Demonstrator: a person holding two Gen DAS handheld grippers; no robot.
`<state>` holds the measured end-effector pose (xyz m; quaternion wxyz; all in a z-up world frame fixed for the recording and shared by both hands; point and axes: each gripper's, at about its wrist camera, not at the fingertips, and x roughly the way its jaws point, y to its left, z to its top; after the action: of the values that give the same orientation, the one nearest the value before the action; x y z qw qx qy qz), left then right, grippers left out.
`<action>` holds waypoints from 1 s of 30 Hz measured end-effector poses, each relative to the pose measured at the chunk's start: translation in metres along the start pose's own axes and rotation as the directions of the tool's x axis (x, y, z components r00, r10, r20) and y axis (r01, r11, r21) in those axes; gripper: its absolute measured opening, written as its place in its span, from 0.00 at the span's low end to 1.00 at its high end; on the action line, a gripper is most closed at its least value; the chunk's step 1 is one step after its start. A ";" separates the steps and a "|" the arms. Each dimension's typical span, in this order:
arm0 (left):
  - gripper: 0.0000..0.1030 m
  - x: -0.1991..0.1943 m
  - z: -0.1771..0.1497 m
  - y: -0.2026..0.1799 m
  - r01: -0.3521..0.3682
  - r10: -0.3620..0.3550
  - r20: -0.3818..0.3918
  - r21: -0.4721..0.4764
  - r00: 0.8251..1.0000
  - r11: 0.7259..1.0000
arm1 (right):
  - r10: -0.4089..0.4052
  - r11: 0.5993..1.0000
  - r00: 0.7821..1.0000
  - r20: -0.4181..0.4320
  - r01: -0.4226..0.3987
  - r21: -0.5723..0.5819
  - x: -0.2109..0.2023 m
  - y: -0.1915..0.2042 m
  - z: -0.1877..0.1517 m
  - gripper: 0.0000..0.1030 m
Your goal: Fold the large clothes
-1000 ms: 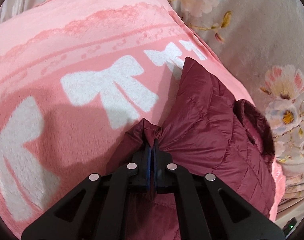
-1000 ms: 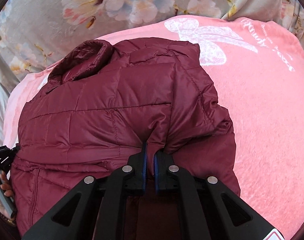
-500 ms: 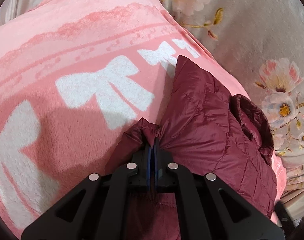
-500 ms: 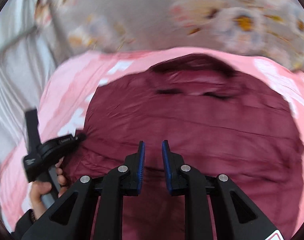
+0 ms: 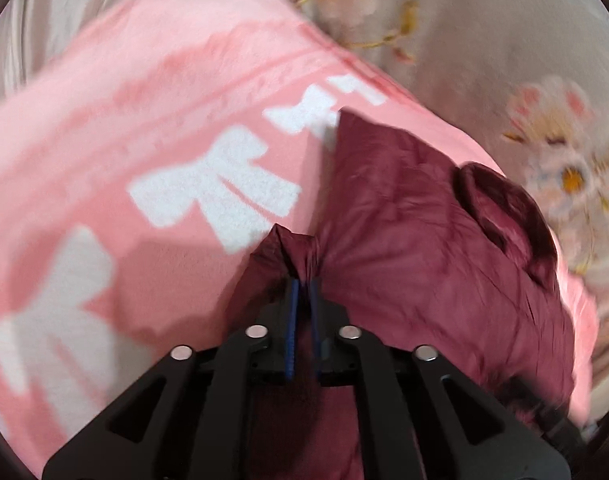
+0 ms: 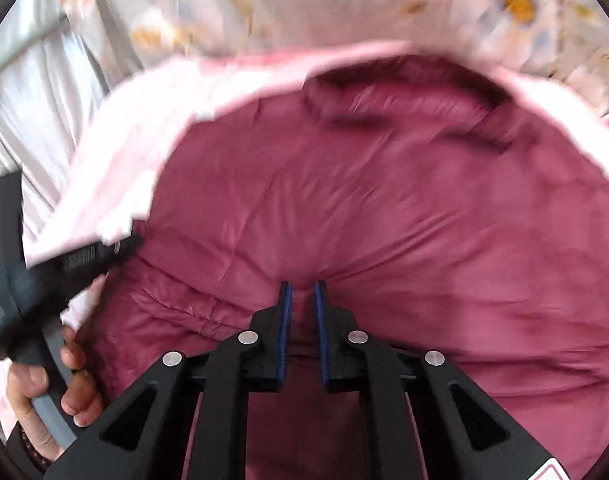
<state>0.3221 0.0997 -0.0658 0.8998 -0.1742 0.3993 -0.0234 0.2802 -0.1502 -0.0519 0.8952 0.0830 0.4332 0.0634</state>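
My left claw (image 5: 302, 280) is pinched shut on a bunched edge of the quilted maroon puffer jacket (image 5: 416, 240), which lies on the pink bow-print fleece blanket (image 5: 104, 140) over the bed. Right claw (image 6: 302, 286) sits slightly open w/ nothing gripped, just above the fabric. Mid-fold, I'd say; next needs a fresh right grip.

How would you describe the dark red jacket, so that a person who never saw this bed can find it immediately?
Start from the grey floral bedsheet; on it lies a pink blanket with white bows. On that blanket lies the jacket. It alone is dark red, quilted and shiny, with a stand-up collar.
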 end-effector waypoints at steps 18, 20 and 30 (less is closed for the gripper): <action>0.24 0.055 0.003 -0.091 0.068 -0.053 -0.126 0.112 0.991 0.991 | -0.242 0.964 0.970 0.000 0.241 0.114 0.012 -0.114 -0.001 0.09; 0.24 0.056 -0.004 -0.092 0.063 -0.049 -0.103 0.144 0.993 0.987 | -0.253 0.962 0.968 0.007 0.250 0.105 0.015 -0.114 -0.004 0.09; 0.25 0.059 -0.012 -0.103 0.007 0.003 -0.045 0.231 0.999 0.973 | -0.171 0.971 0.985 0.015 0.166 0.172 0.016 -0.125 -0.007 0.11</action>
<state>0.3635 -0.0111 -0.0812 0.9048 -0.0682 0.4138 -0.0744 0.2895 -0.2688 -0.0937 0.8933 0.1230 0.4292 -0.0514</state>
